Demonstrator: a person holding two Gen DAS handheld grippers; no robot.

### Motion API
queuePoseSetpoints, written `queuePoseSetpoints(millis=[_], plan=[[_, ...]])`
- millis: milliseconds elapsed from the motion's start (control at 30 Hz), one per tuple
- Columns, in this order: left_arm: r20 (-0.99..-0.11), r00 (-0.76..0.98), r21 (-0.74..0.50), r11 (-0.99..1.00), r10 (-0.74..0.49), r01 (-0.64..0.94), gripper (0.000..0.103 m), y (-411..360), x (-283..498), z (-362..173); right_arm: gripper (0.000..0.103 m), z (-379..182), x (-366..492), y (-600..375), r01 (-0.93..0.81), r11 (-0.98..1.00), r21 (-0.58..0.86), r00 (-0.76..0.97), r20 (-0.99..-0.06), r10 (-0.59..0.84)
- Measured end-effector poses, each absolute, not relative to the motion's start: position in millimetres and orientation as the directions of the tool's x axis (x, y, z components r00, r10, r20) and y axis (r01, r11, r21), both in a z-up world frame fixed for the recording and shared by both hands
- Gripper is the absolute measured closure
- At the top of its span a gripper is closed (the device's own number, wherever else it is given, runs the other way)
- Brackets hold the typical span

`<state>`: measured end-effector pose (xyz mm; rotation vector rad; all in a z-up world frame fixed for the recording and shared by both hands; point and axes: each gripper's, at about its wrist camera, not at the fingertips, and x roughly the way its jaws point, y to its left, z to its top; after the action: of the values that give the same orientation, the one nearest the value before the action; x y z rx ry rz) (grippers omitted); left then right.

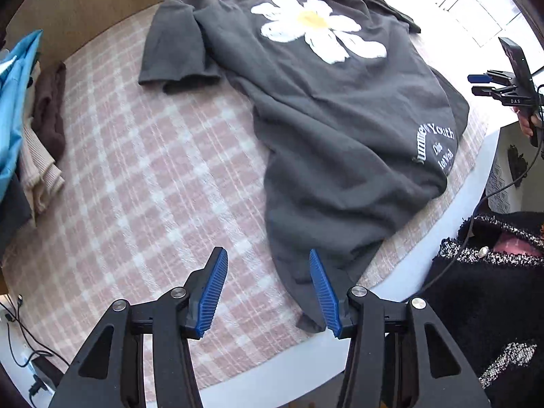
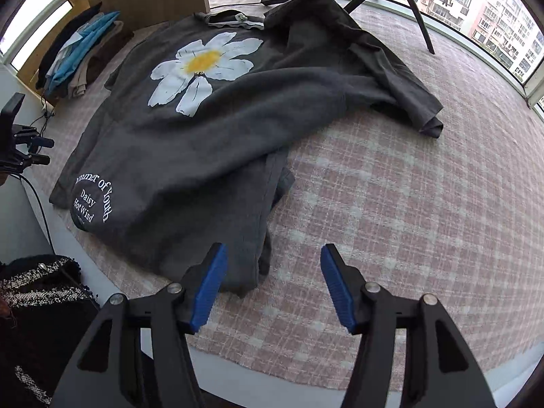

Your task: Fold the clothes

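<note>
A dark grey T-shirt [image 1: 323,119] with a white daisy print [image 1: 312,23] lies spread on the pink checked cloth [image 1: 153,176], collar at the far side. My left gripper [image 1: 268,253] hangs open above the shirt's near hem corner [image 1: 307,323], nothing pinched between its blue pads. In the right wrist view the same T-shirt [image 2: 204,153] shows its other hem corner [image 2: 238,282] rumpled under my right gripper [image 2: 272,248], which also stands open and holds nothing. One sleeve [image 1: 176,51] lies flat; the other sleeve [image 2: 408,95] is creased.
A pile of folded clothes [image 1: 34,119] sits at the table's left edge, also visible as the pile [image 2: 78,54]. A tripod [image 2: 408,0] stands at the far side. A person's black tweed jacket [image 1: 493,289] is at the near table edge. Cables [image 1: 20,340] hang at the lower left.
</note>
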<state>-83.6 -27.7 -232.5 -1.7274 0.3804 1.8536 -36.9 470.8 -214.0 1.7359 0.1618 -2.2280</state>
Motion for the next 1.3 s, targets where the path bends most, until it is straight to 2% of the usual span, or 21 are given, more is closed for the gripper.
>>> queuePoseSetpoints(millis=[100, 267, 300, 333, 367, 400, 433, 467, 600, 700, 767, 900, 1000, 1100, 1133, 1167, 1200, 1233, 1267, 1300], plan=[[-0.971, 0.039, -0.217, -0.805, 0.235, -0.552, 0.055, -17.7, -72.4, -254.0, 0.046, -240.6, -31.5, 462.1, 0.330, -0.939, 0.102, -0.189, -0.967, -0.172], [-0.969, 0.024, -0.221, -0.824, 0.245, -0.523, 0.055, -7.3, -71.1, -257.8, 0.046, -263.4, -33.9, 450.7, 0.351, -0.935, 0.049, -0.209, -0.969, -0.129], [-0.969, 0.024, -0.224, -0.829, 0.247, -0.512, 0.057, -6.8, -71.4, -257.4, 0.046, -264.6, -32.4, 447.9, 0.359, -0.932, 0.045, -0.221, -0.966, -0.132], [-0.969, 0.024, -0.224, -0.835, 0.246, -0.502, 0.062, -6.7, -71.2, -257.2, 0.047, -264.0, -29.8, 445.4, 0.368, -0.928, 0.052, -0.227, -0.963, -0.144], [-0.969, 0.016, -0.223, -0.838, 0.248, -0.498, 0.082, -6.5, -70.5, -256.2, 0.065, -262.9, -26.9, 443.1, 0.378, -0.923, 0.064, -0.231, -0.960, -0.161], [-0.967, 0.013, -0.230, -0.842, 0.256, -0.489, 0.092, -7.3, -69.7, -254.1, 0.097, -261.5, -23.8, 441.5, 0.387, -0.918, 0.091, -0.219, -0.958, -0.187], [-0.964, 0.010, -0.238, -0.846, 0.266, -0.478, 0.093, -8.4, -68.8, -252.0, 0.097, -258.7, -20.3, 441.5, 0.384, -0.917, 0.105, -0.214, -0.956, -0.199], [-0.960, -0.003, -0.245, -0.848, 0.280, -0.471, 0.096, -11.5, -65.7, -245.1, 0.097, -252.9, -15.5, 443.5, 0.374, -0.922, 0.104, -0.229, -0.953, -0.201], [-0.942, -0.085, -0.266, -0.874, 0.326, -0.408, 0.097, -35.3, -49.5, -203.9, 0.097, -196.8, 17.5, 470.9, 0.300, -0.935, 0.188, -0.330, -0.899, -0.287], [-0.920, -0.201, -0.255, -0.902, 0.337, -0.348, 0.098, -61.4, -41.5, -152.4, 0.097, -139.0, 45.9, 500.7, 0.204, -0.944, 0.259, -0.456, -0.828, -0.326], [-0.899, -0.279, -0.250, -0.918, 0.338, -0.308, 0.103, -78.7, -36.5, -117.7, 0.097, -107.8, 53.2, 511.6, 0.168, -0.937, 0.306, -0.527, -0.776, -0.347], [-0.878, -0.356, -0.199, -0.920, 0.321, -0.338, 0.103, -86.5, -91.2, -83.1, 0.097, -72.1, 18.2, 521.3, 0.177, -0.930, 0.324, -0.595, -0.717, -0.363], [-0.883, -0.339, -0.184, -0.904, 0.324, -0.386, 0.103, -69.8, -136.5, -90.2, 0.097, -90.0, -57.6, 516.7, 0.108, -0.971, 0.213, -0.568, -0.789, -0.236], [-0.908, -0.263, -0.205, -0.892, 0.327, -0.403, 0.103, -43.5, -160.6, -120.2, 0.093, -148.8, -117.2, 525.9, 0.023, -0.992, 0.125, -0.429, -0.895, -0.123], [-0.916, -0.238, -0.203, -0.886, 0.322, -0.418, 0.101, -35.9, -148.9, -127.2, 0.093, -170.4, -125.7, 531.6, 0.004, -0.993, 0.116, -0.357, -0.928, -0.110], [-0.925, -0.214, -0.198, -0.879, 0.314, -0.434, 0.095, -28.5, -135.3, -133.8, 0.091, -184.9, -124.0, 534.1, 0.014, -0.994, 0.111, -0.312, -0.944, -0.110], [-0.933, -0.190, -0.193, -0.872, 0.305, -0.450, 0.092, -21.1, -121.7, -140.3, 0.085, -196.0, -117.5, 535.1, 0.039, -0.993, 0.108, -0.280, -0.953, -0.115], [-0.942, -0.170, -0.183, -0.865, 0.291, -0.467, 0.083, -16.2, -104.5, -147.2, 0.079, -203.1, -107.6, 536.6, 0.056, -0.993, 0.103, -0.266, -0.957, -0.114], [-0.947, -0.144, -0.190, -0.860, 0.288, -0.473, 0.080, -13.7, -85.9, -153.9, 0.062, -208.4, -96.1, 538.3, 0.069, -0.993, 0.096, -0.260, -0.959, -0.111], [-0.951, -0.117, -0.200, -0.856, 0.287, -0.476, 0.080, -11.7, -67.3, -160.5, 0.051, -214.1, -83.6, 541.3, 0.077, -0.992, 0.100, -0.252, -0.961, -0.116]])
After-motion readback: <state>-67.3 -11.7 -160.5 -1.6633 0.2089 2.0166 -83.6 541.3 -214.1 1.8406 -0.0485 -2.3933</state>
